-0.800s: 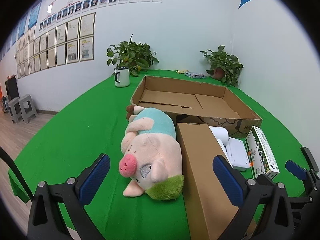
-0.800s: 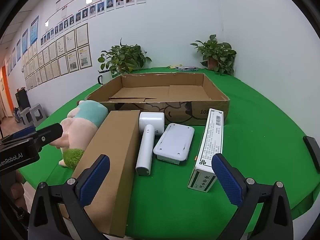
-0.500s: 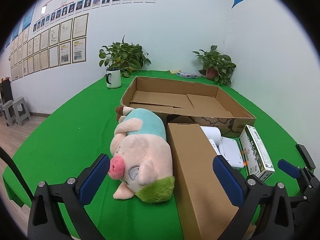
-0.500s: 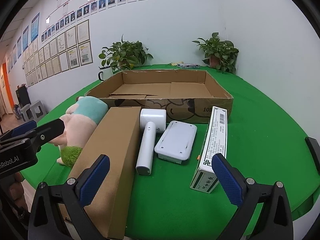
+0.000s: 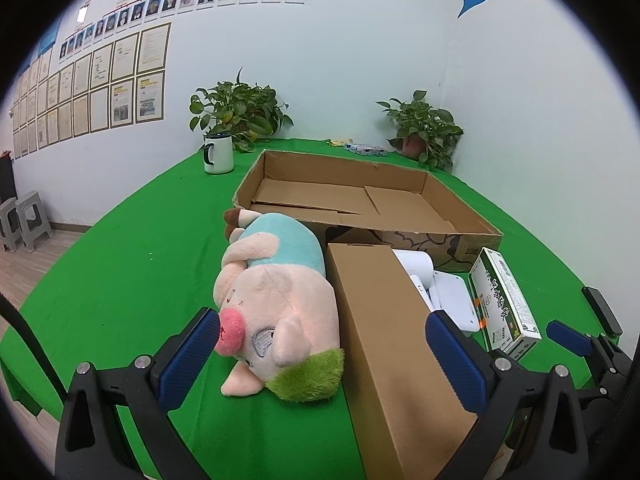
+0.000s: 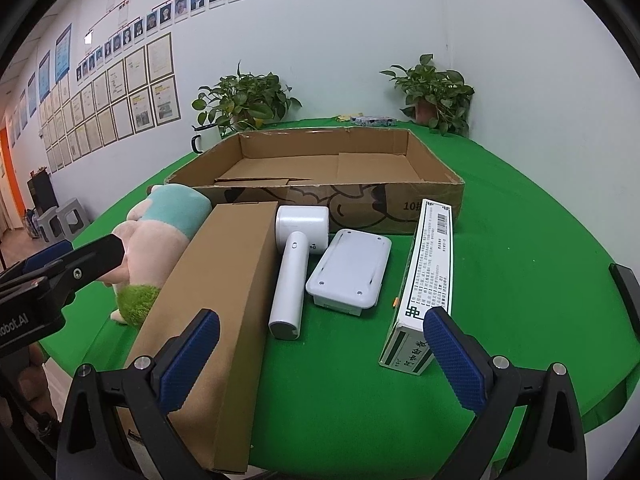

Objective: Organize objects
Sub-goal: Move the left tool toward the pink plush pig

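Approach stage, nothing packed yet: left gripper (image 5: 320,344) fingers wide open astride plush pig (image 5: 276,300) lying just left of long brown box (image 6: 224,288), right gripper (image 6: 320,344) also open & empty; next prob. close on pig, lift into empty carton (image 6: 436,196) behind.

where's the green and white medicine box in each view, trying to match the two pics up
Left wrist view: the green and white box lies at the right edge, just past the white flat device, right of the long brown carton.
Right wrist view: the same box runs lengthwise right of centre, its near end by the right pad.
Shared landmark: the open cardboard tray just behind it in both.
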